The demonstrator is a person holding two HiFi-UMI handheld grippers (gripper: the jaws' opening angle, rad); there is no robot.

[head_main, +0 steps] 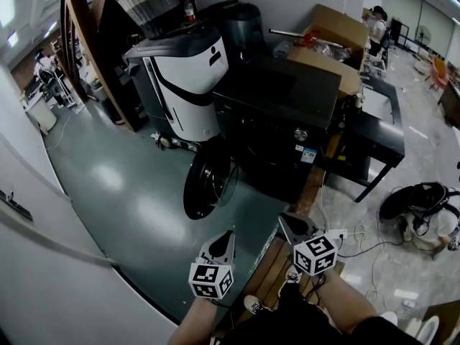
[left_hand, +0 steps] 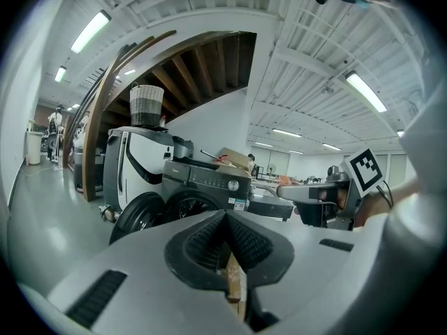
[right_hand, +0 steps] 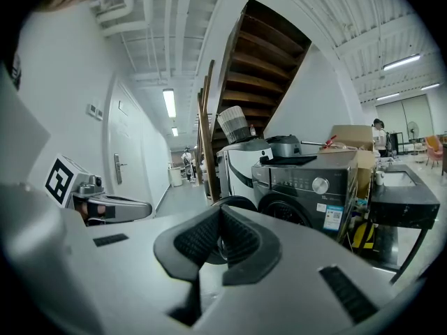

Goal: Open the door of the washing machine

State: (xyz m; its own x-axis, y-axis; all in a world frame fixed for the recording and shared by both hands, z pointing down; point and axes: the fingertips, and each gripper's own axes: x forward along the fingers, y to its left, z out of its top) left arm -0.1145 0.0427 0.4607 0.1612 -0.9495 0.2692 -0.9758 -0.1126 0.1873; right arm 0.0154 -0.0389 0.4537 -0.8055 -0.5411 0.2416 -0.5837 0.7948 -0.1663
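The dark washing machine (head_main: pixel 280 99) stands at the middle of the head view, on the far side of both grippers. Its round door (head_main: pixel 207 180) is swung out to the left of the drum opening and stands well open. The left gripper (head_main: pixel 226 234) and the right gripper (head_main: pixel 289 218) are held side by side at the near edge, with their tips aimed toward the machine. In each gripper view the 2 jaws are pressed together, closed on nothing. The door lies nearer to the left gripper than to the right and is touched by neither. A white appliance (head_main: pixel 183 85) is seen just left of the machine.
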